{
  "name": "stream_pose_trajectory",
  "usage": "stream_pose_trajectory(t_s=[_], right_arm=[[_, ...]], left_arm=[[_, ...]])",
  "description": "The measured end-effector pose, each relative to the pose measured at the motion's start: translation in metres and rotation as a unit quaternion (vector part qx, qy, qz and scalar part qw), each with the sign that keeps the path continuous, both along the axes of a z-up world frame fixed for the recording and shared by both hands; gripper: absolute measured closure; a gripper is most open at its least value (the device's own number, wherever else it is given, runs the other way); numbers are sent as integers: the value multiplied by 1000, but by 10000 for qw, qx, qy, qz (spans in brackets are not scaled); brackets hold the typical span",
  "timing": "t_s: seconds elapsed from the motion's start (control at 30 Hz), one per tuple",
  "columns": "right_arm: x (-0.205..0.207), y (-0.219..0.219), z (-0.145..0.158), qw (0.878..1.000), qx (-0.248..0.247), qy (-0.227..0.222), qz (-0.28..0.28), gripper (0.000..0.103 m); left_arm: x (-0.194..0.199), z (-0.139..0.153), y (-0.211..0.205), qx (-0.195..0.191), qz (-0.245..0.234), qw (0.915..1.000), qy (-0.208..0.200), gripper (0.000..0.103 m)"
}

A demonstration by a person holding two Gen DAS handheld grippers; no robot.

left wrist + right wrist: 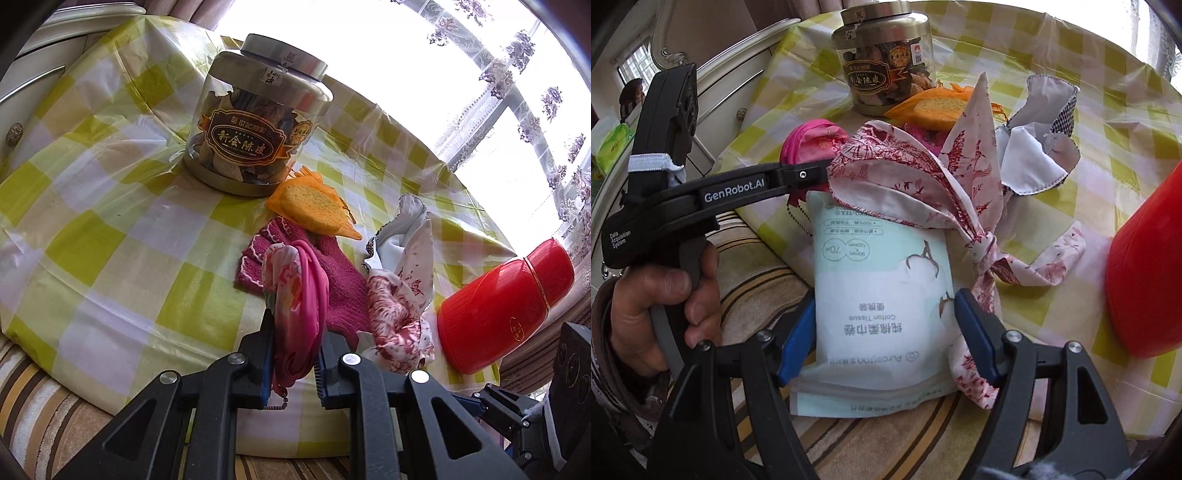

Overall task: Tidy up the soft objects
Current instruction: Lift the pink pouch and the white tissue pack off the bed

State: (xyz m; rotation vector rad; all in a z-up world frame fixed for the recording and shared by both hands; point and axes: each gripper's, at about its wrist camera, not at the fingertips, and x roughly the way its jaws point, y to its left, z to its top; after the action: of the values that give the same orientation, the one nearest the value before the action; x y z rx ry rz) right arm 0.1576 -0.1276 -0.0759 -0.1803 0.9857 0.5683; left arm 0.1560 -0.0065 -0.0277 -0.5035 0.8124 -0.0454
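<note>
My left gripper (295,347) is shut on a pink floral pouch (295,295) with a bead chain, held above the table edge; it also shows in the right wrist view (812,142). My right gripper (886,328) is shut on a pale green cotton tissue pack (882,295), with a red-and-white patterned cloth (923,173) draped over the pack's top. A magenta knitted glove (340,280), an orange mesh bag with a sponge (314,210) and a white cloth with checked trim (1041,147) lie on the checked tablecloth (110,221).
A clear jar with a metal lid (251,129) stands at the back of the round table. A red plastic container (502,306) lies at the right edge. A striped cushion (37,406) is below the table edge. A white cabinet (22,92) is on the left.
</note>
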Motion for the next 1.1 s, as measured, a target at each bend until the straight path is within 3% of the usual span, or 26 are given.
stream_pose_trajectory(t_s=[0.43, 0.53, 0.83, 1.1], right_arm=[[8, 8, -15, 9998, -131, 107, 60, 26], [1, 11, -12, 9997, -208, 14, 128, 29], [-33, 2, 5, 9993, 184, 46, 318, 29], [-70, -26, 20, 9991, 368, -216, 41, 30]], left_arm=[[-4, 3, 1, 13, 77, 9999, -102, 85], [-7, 6, 4, -4, 158, 9997, -208, 85], [-13, 13, 9, 3, 348, 9985, -428, 85], [-19, 24, 0, 235, 301, 9968, -707, 84]])
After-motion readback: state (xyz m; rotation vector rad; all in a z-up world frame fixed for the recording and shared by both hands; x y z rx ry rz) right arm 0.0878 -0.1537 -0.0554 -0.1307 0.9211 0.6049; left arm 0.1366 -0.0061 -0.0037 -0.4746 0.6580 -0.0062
